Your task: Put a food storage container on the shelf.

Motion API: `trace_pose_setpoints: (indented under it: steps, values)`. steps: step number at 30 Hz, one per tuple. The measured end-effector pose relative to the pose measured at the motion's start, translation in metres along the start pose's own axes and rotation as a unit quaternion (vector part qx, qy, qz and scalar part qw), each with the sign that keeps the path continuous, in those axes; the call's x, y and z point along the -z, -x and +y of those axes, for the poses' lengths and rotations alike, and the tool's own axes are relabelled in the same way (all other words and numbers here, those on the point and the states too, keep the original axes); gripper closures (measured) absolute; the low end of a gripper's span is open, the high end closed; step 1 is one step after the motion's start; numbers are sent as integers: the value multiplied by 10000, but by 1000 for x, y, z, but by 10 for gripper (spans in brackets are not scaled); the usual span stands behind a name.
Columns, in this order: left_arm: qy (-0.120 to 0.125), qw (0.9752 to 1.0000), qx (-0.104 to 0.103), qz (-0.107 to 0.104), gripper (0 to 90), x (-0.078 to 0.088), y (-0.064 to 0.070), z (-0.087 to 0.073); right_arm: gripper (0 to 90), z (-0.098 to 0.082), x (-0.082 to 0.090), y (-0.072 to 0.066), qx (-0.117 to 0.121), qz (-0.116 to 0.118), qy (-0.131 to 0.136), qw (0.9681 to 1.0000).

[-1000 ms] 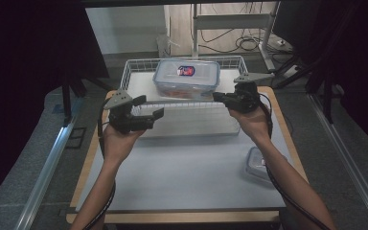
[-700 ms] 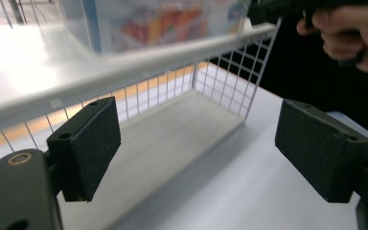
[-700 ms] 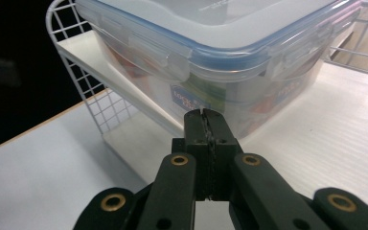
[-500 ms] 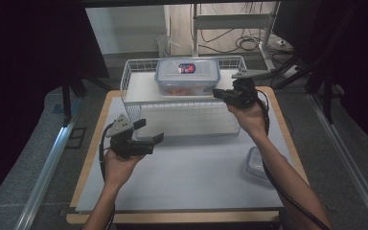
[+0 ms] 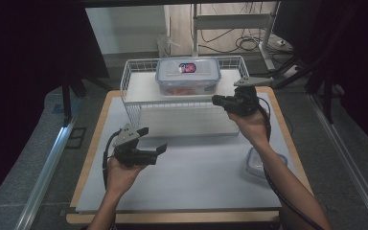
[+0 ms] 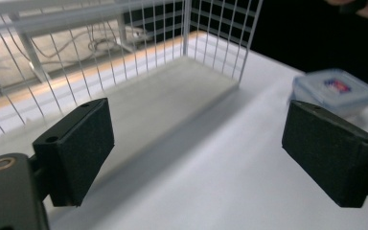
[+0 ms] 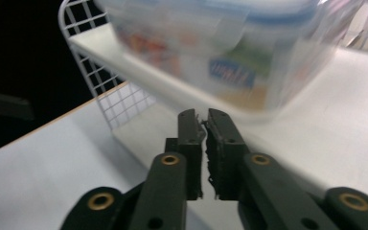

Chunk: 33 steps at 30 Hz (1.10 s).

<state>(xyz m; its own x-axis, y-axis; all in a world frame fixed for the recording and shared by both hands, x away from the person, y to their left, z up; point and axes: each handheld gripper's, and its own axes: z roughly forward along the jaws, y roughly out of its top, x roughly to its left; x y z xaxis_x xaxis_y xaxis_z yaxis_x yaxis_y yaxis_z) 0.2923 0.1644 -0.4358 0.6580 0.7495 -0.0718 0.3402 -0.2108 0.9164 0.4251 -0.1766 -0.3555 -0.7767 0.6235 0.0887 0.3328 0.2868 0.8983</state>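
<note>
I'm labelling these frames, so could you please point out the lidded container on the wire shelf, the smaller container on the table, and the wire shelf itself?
Lidded container (image 5: 188, 75), high view, lid top.
Smaller container (image 6: 335, 91), left gripper view, lid.
Wire shelf (image 5: 139, 91), high view, bare shelf board.

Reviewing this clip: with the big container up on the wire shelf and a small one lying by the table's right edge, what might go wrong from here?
1. The right tool, jaws nearly shut with nothing between them, sits close beside the lidded container on the wire shelf; a sideways nudge might shift it.
2. The small container lies near the table's right edge beside the right forearm; a sweep back may push it off.
3. The open left tool is empty, so nothing steadies the shelf.
</note>
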Motion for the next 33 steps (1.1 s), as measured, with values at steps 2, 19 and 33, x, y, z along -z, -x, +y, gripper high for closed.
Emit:
trace_pose_setpoints:
  steps: [2, 19, 33]
  values:
    - [-110, 9999, 9, 2, 94, -1, 1, -5, 765, -15, 7, -6, 69, 73, -21, 9999]
    - [-266, 9990, -231, 274, 36, -5, 10, -51, 447, -100, 21, -8, 268, -86, -606, 9978]
    - [-173, 9989, -33, 440, 23, 19, 18, -83, 253, -145, 22, -34, 487, -236, -964, 9939]
